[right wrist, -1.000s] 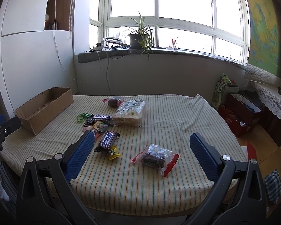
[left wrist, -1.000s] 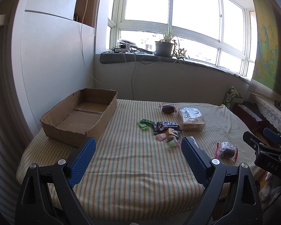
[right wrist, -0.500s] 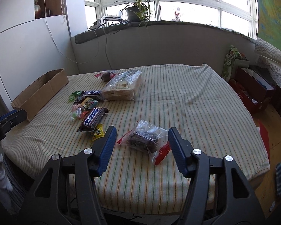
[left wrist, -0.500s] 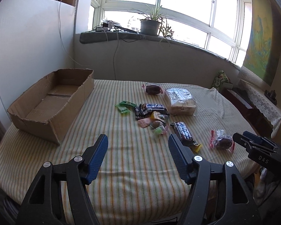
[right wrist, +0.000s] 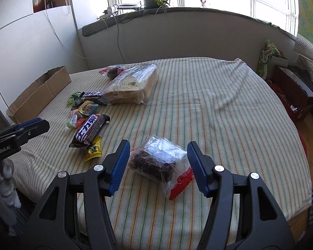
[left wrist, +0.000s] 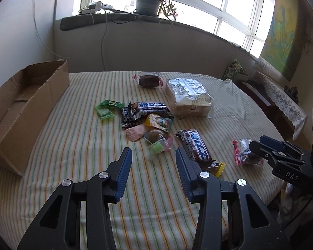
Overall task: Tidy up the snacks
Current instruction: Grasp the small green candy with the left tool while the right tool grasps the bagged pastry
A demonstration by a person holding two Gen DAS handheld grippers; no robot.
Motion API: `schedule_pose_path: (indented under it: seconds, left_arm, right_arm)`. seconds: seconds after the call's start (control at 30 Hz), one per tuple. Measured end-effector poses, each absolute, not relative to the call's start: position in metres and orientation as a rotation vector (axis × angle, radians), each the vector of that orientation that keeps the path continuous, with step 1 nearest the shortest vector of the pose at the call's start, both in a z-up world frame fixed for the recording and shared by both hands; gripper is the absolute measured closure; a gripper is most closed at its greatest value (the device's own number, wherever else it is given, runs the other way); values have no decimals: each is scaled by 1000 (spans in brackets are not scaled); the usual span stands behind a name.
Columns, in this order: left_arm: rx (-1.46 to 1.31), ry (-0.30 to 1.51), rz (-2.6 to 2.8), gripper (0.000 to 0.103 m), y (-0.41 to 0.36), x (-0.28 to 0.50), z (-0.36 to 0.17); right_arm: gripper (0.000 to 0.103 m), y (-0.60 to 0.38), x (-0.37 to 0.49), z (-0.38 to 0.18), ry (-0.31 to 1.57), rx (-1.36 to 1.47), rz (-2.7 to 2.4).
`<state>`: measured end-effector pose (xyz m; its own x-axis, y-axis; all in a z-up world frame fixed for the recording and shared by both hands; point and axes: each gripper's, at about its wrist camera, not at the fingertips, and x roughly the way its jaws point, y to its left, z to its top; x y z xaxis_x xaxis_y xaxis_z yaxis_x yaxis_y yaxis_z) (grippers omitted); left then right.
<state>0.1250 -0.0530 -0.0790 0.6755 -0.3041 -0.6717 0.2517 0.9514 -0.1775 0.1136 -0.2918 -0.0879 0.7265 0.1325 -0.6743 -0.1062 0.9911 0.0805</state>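
Note:
Snacks lie scattered on a striped tablecloth (left wrist: 73, 145). My right gripper (right wrist: 157, 151) is open, its jaws on either side of a clear bag with a dark brownie (right wrist: 156, 163), also seen in the left wrist view (left wrist: 243, 152). My left gripper (left wrist: 153, 156) is open and empty, just short of a small clear packet with a green sweet (left wrist: 157, 146). A dark chocolate bar (left wrist: 195, 145) lies right of it. A bagged bread loaf (left wrist: 187, 98), a second chocolate bar (left wrist: 150, 107) and green sweets (left wrist: 106, 109) lie further back. An open, empty cardboard box (left wrist: 20, 108) stands at the left.
A second brownie bag (left wrist: 148, 81) lies behind the loaf. A yellow sweet (right wrist: 92, 150) sits by the near bar. The table's front edge is close below both grippers. A windowsill with a potted plant (left wrist: 146, 5) runs behind.
Both grippers have moved forward and down toward the table and their jaws have narrowed. The right one now has the brownie bag between its jaws; the left one has neared the sweets pile.

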Motion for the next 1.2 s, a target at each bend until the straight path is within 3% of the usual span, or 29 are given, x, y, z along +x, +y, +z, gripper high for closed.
schedule_pose_path:
  seconds: [0.37,0.63,1.1,1.17,1.2]
  left_arm:
    - [52,820,-339,65,-71,156,-95]
    - [42,862,-382,73,-72,164,-103]
    - [19,873,-415,76,-70,163,-105]
    - [16,877,-418,76,-69,164,-106]
    - [15,879,-419,76,-69,165,-106]
  right_arm:
    - [43,-285,130,-90,813,-186,355]
    - [43,-289,146,-99,889,-142,455]
    - [43,-290,138,-96,940,-182,531]
    - [38,-291,136,-92,946,-216,528]
    - [31,-292,136,-91,950,-234,531]
